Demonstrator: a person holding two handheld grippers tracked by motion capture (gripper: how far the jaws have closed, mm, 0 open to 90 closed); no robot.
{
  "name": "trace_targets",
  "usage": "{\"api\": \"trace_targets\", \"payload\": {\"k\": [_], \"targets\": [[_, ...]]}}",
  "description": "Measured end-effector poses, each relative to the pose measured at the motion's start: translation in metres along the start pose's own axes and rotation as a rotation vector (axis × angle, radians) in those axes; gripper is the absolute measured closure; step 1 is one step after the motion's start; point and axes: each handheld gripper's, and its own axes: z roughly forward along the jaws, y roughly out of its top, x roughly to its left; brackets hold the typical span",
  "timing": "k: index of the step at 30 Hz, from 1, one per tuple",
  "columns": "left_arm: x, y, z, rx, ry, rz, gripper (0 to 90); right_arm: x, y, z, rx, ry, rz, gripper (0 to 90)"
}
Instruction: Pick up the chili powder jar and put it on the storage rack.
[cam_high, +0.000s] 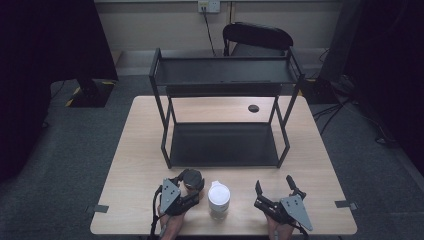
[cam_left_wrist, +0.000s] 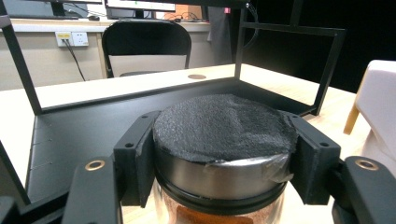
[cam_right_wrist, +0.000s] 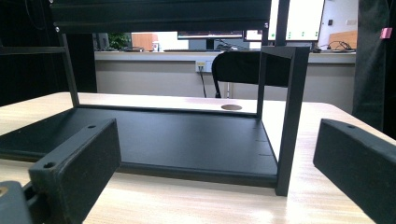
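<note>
The left gripper clamps the black-lidded glass jar of what looks like orange-brown powder, at the near table edge. Just right stands a white-lidded jar. Farther right, the right gripper gapes wide. Beyond stands the black two-tier metal rack.

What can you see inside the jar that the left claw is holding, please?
Through the glass below the dark lid, the jar shows something orange-brown. The lid and the left claw cover the rest, so its fill level cannot be seen.
</note>
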Motion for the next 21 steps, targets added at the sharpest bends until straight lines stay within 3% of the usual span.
{"api": "trace_targets", "payload": {"k": [12,21], "targets": [[0.001,0.008,-0.007,-0.026,0.008,0.009,35.1,0.0,0.0,0.0,0.0,0.0,0.0,0.0],[0.001,0.022,-0.013,-0.064,-0.003,0.03,35.1,0.0,0.0,0.0,0.0,0.0,0.0,0.0]]}}
